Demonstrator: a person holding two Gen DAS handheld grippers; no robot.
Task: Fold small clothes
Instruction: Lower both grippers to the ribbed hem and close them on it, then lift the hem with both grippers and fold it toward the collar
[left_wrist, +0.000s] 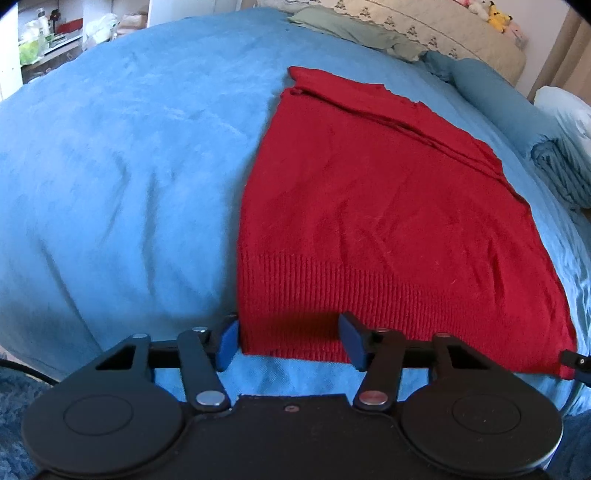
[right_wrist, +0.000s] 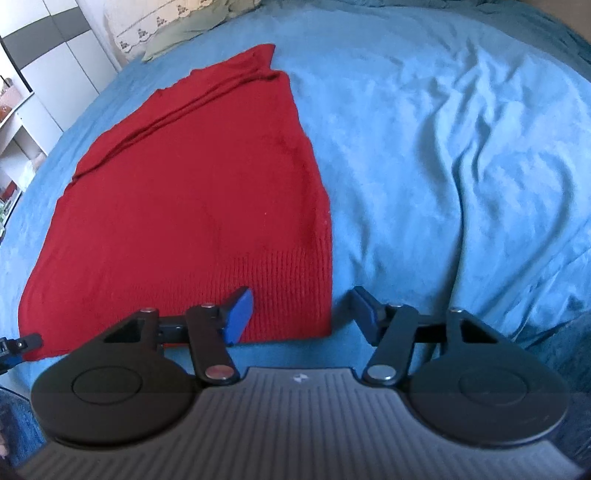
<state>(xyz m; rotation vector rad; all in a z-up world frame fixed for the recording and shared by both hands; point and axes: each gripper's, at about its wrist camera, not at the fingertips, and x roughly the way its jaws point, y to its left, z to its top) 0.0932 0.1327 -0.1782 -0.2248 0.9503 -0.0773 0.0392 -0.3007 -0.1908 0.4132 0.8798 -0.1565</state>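
A red knitted garment (left_wrist: 369, 221) lies flat on the blue bedspread (left_wrist: 129, 166), folded lengthwise, its ribbed hem nearest me. My left gripper (left_wrist: 290, 341) is open with its jaws on either side of the hem's left corner. In the right wrist view the garment (right_wrist: 184, 206) lies to the left, and my right gripper (right_wrist: 301, 314) is open around the hem's right corner. Each gripper's tip shows at the edge of the other's view.
A rolled blue blanket (left_wrist: 517, 122) and a white pillow (left_wrist: 569, 114) lie at the right. A green cloth (left_wrist: 343, 26) and a patterned cover (left_wrist: 443, 26) with plush toys (left_wrist: 495, 14) are at the bed's far end. Shelves (left_wrist: 44, 40) stand at the left.
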